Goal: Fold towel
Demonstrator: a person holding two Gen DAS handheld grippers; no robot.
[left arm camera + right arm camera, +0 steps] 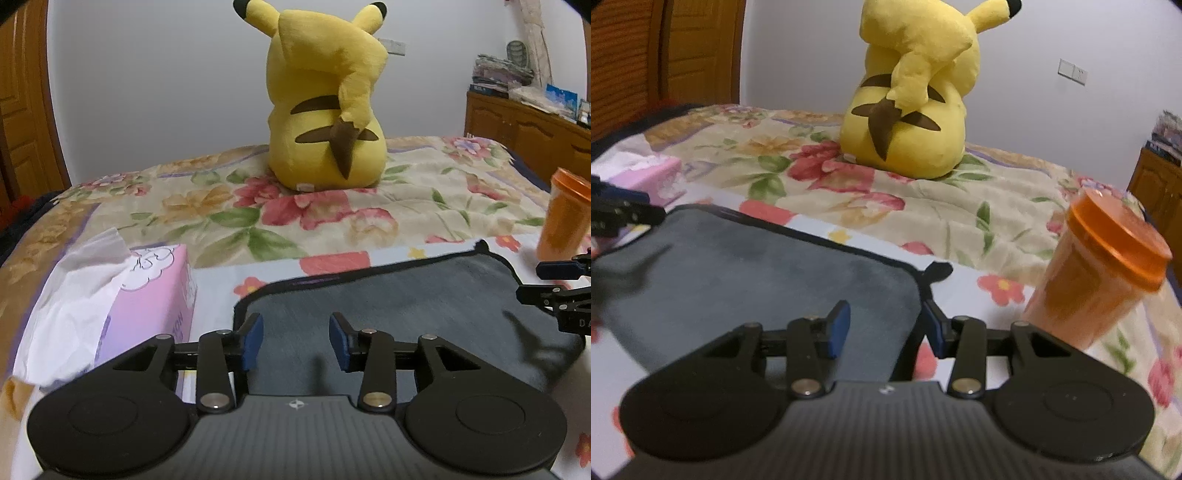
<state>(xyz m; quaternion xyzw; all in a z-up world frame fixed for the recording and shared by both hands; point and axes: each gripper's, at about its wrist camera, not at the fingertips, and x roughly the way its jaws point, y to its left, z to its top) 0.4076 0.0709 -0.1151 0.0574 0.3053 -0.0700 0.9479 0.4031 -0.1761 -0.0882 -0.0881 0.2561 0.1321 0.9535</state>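
Note:
A dark grey towel (388,306) with black trim lies flat on the floral bed cover; it also shows in the right wrist view (746,266). My left gripper (296,339) is open and empty, hovering over the towel's near left part. My right gripper (886,326) is open and empty, over the towel's near right edge, with one finger over the towel and the other past the edge. The right gripper shows at the right edge of the left wrist view (565,288); the left gripper shows at the left edge of the right wrist view (620,214).
A yellow plush toy (325,107) sits at the back of the bed. A pink tissue box (140,295) stands left of the towel. An orange lidded container (1100,269) stands right of it. A wooden cabinet (524,125) stands beyond the bed at right.

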